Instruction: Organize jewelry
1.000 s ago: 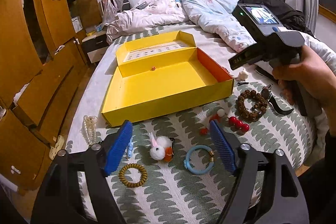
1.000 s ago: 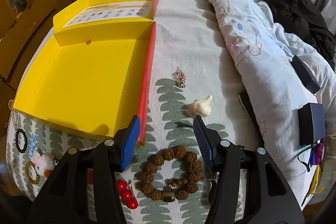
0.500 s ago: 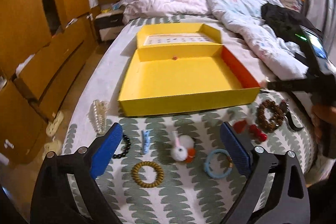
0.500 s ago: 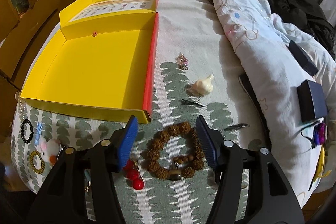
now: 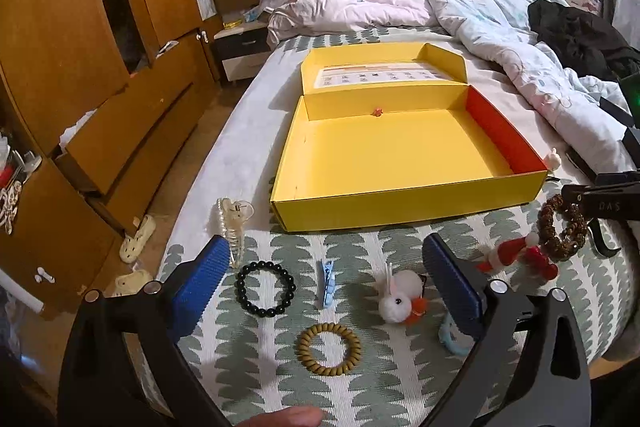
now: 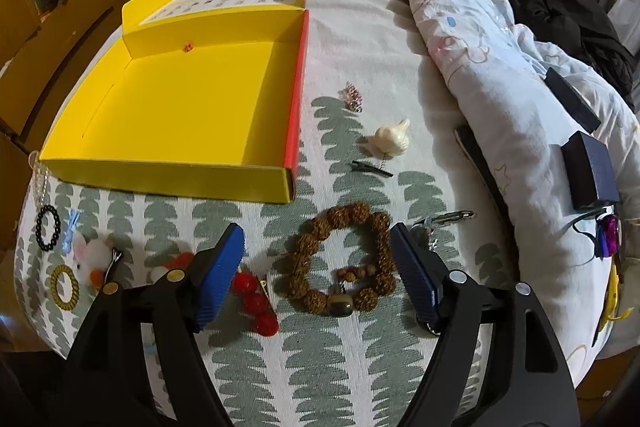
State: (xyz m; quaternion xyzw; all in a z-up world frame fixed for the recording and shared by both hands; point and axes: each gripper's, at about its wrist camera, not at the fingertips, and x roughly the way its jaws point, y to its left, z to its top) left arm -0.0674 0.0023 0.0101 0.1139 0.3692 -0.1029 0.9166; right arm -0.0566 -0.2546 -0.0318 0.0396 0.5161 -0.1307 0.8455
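The left gripper [image 5: 326, 277] hangs over the green-and-white leaf-patterned bedspread [image 5: 400, 379] with its blue-padded jaws spread wide, having just been opening, and nothing pressed between them. Inside its span lie a black bead bracelet [image 5: 265, 289], a small pale blue clip [image 5: 327, 282], a fluffy white rabbit hair clip with an orange tuft [image 5: 401, 297] and, nearer the camera, a coiled olive-brown hair tie [image 5: 328, 348]. A light blue ring [image 5: 450, 341] peeks from behind its right finger, and a clear pearl-trimmed claw clip [image 5: 233, 223] lies just beyond its left finger. Ahead of it stands the open, shallow yellow cardboard box with a red side wall [image 5: 404, 205].

The right gripper [image 6: 318, 267] also stands apart, its jaws having just been widening, grasping nothing. The chunky brown seed-bead bracelet [image 6: 340, 259] lies on the bedspread between its pads, not touched by them. Red round beads [image 6: 256, 303] lie just beside its left finger; a cream ceramic bird [image 6: 391, 140] and a thin black hairpin [image 6: 372, 169] lie farther ahead.
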